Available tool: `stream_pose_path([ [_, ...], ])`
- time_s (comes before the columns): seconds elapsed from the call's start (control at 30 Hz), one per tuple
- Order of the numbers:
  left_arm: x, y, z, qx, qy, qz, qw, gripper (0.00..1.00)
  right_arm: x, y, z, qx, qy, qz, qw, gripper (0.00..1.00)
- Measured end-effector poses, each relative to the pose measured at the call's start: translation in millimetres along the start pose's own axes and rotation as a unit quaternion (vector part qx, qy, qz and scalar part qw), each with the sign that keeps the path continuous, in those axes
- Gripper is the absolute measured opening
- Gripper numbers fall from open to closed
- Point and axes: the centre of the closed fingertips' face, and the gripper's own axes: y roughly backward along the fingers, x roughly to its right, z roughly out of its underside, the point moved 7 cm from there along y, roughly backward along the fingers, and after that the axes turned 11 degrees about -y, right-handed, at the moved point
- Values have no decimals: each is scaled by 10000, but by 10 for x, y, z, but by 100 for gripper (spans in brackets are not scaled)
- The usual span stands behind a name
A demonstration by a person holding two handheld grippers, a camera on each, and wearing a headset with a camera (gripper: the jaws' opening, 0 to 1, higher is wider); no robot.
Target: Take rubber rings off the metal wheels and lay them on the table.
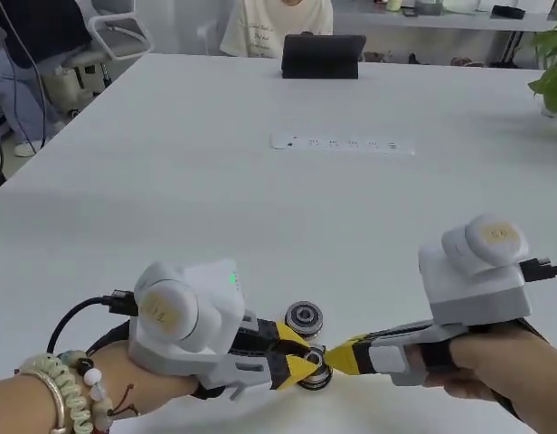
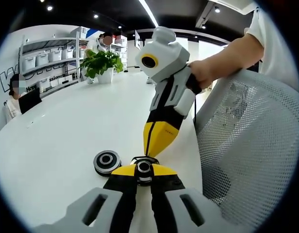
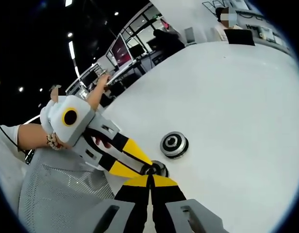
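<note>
Holding a small silver metal wheel in the left tongs, closed on its two sides, close to the near edge of the white table. Meeting it from the opposite side with the right tongs, drawn narrow with tips together right at the wheel's rim. Cannot tell whether any of the thin black rubber ring is actually pinched there. Just beside, flat on the table and untouched, a second ringed metal wheel. No loose rings seen on the table, so probably early in the job.

Judged risks from here:
- Slipping off the ring: thin band, blunt closed tips, easy to scrape past without catching it.
- Losing the wheel: pulling sideways with the right tongs could twist it out of the left tongs' hold, smooth metal giving little purchase.
- Rolling off: so near the table edge, a freed wheel could drop to the floor.
- Springing back: a half-lifted ring could snap onto the rim again or flick away.
- Knocking the second wheel while tugging, given how near it lies.
</note>
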Motion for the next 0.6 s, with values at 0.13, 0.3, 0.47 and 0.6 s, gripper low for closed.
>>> stream_pose_path([
  [0.13,-1,-4,-3,0,13,-15,10000,5,-123,-19,-55,181,-66,-397,9990,0],
  [0.3,3,-11,-10,-2,24,-29,10000,5,-215,13,-119,326,46,-402,9986,0],
  [0.47,4,-12,-5,28,144,-42,9999,5,-148,29,-117,321,2,-217,9992,0],
  [0.6,3,-13,-7,24,141,-40,9999,5,-57,32,-78,217,-98,29,9997,0],
])
